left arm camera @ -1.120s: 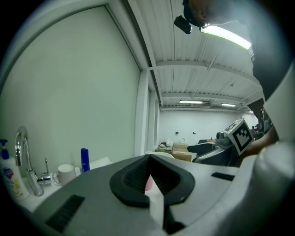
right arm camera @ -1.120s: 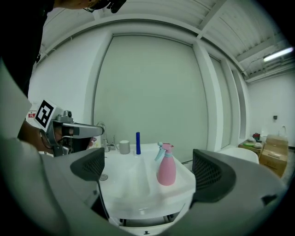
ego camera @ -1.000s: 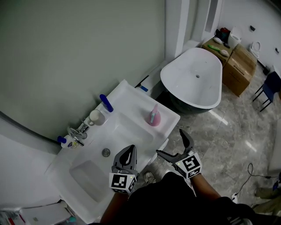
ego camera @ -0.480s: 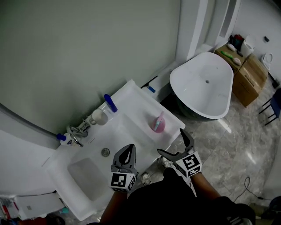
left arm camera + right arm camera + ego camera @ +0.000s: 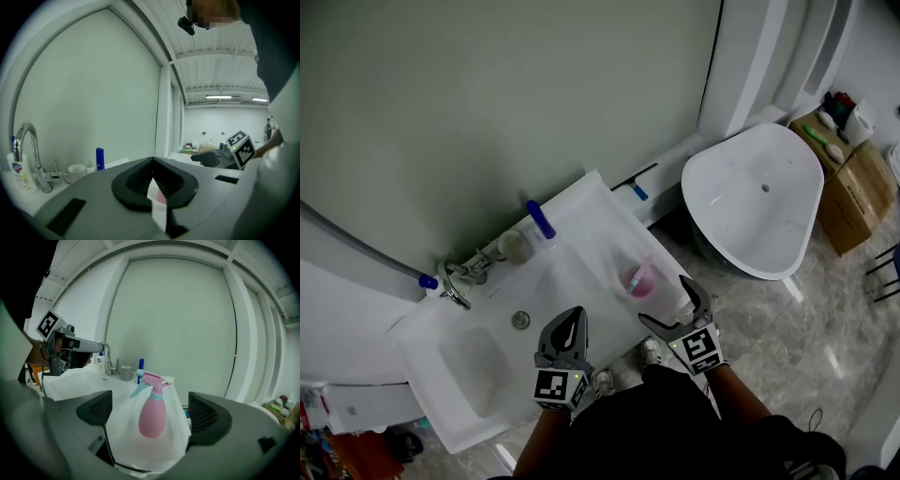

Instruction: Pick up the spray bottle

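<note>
Right tongs line up on the pink spray bottle

Nearest, in front of the faucet [image 5: 457, 283], the left tongs [image 5: 573, 323] are pinched together with nothing in them. The right tongs [image 5: 667, 302] stand wide and are closing, with the spray bottle [image 5: 152, 411] framed between the pads but not yet touched. The bottle stands upright on the white tabletop [image 5: 581, 216], well to the right of the faucet and near the front edge. It looks like light, smooth plastic with a rounded belly that is likely slippery and easily tipped. The narrow neck just under the trigger head seems the surest hold.
</note>
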`<move>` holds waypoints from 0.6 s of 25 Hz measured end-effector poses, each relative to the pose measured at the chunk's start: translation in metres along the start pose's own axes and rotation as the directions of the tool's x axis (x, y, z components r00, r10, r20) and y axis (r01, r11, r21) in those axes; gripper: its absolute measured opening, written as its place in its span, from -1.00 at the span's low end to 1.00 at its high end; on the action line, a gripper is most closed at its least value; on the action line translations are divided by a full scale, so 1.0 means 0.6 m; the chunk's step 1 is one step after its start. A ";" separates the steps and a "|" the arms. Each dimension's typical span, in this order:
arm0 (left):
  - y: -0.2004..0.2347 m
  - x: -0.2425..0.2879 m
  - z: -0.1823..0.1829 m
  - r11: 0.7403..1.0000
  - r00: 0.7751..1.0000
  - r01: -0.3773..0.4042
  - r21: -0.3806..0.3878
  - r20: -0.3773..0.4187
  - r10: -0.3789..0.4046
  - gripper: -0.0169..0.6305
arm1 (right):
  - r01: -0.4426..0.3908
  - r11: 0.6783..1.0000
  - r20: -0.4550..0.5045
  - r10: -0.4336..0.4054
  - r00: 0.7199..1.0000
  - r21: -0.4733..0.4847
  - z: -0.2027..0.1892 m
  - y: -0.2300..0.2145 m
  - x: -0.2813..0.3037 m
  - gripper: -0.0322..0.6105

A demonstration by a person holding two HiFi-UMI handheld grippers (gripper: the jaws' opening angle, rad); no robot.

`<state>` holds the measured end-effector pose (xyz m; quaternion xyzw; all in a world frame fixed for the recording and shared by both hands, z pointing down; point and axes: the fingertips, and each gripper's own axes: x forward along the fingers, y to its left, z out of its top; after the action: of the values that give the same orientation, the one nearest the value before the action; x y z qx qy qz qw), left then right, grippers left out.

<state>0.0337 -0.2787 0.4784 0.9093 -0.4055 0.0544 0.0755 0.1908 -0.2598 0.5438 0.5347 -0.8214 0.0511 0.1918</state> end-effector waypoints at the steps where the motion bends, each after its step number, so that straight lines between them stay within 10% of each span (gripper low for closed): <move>1: -0.002 0.004 0.002 1.000 1.000 -0.013 0.000 0.000 0.013 -0.97 | -0.010 1.000 0.002 0.010 1.000 0.011 -0.003 -0.006 0.003 0.65; 15: -0.007 0.012 -0.002 0.974 0.973 -0.228 -0.002 -0.024 0.228 -0.97 | -0.198 0.980 0.019 0.198 0.980 0.022 -0.028 -0.036 0.071 0.08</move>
<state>0.0417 -0.2807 0.4802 0.8560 -0.5063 0.0722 0.0757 0.1997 -0.3007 0.5727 0.4531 -0.8714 0.0751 0.1723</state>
